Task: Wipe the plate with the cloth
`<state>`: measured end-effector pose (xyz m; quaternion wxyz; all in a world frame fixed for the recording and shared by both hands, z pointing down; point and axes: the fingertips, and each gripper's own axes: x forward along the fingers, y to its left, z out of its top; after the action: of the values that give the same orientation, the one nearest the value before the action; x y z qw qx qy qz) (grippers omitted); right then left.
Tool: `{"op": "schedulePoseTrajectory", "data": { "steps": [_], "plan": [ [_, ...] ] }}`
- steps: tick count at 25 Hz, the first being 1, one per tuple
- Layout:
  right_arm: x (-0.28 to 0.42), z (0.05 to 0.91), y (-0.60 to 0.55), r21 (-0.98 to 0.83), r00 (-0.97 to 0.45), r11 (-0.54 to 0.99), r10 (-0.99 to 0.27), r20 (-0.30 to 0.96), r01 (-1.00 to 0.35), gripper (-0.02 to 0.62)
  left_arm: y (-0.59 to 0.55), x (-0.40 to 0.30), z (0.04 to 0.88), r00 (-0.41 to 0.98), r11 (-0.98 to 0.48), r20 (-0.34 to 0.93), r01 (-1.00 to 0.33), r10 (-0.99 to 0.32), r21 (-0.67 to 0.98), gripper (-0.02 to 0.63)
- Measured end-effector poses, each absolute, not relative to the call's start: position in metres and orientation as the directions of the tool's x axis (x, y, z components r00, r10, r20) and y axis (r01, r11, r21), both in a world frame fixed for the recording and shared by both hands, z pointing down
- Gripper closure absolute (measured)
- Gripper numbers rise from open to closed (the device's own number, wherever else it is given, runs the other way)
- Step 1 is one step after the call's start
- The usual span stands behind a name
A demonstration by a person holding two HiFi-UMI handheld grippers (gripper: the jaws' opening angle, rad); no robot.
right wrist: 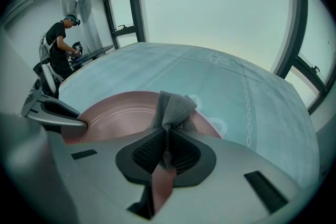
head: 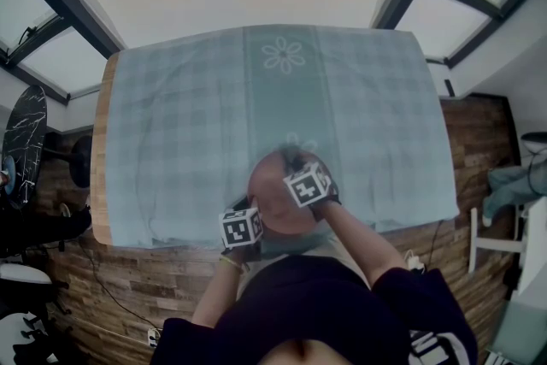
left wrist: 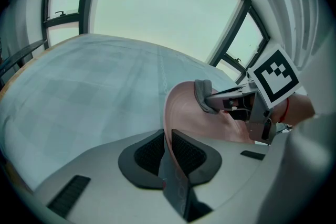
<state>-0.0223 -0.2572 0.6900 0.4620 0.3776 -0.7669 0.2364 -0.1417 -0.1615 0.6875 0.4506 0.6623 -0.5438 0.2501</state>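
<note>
Plate (right wrist: 115, 113), pink and shallow, has its near rim pinched between the left gripper's (left wrist: 168, 150) jaws, which are clamped on it, and its face spreads out ahead of the right gripper's (right wrist: 167, 153) jaws. Those are closed on a bunched grey cloth (right wrist: 173, 106), whose free end sticks out beyond the tips, just over the plate. Wiping looks about to begin: the next move calls for pressing the cloth onto the face and sweeping it round while the left grip holds firm. Ahead of both jaws the desk (head: 171, 124) runs broad under its checked cover; its near edge lies close behind them.
</note>
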Motion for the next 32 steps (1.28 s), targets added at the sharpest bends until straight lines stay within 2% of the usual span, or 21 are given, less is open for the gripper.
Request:
{"op": "schedulePoseTrajectory", "data": {
  "steps": [17, 32],
  "plan": [
    [-0.067, 0.683, -0.237, -0.051, -0.385, 0.706, -0.322, 0.865, -0.706, 0.563, -0.164, -0.140, 0.685, 0.287, -0.019, 0.808, -0.946, -0.515, 0.324, 0.551],
    [-0.087, 0.688, -0.204, -0.111, -0.439, 0.730, -0.276, 0.855, -0.675, 0.563, -0.163, -0.140, 0.684, 0.285, -0.017, 0.804, -0.946, -0.521, 0.324, 0.551]
  ]
}}
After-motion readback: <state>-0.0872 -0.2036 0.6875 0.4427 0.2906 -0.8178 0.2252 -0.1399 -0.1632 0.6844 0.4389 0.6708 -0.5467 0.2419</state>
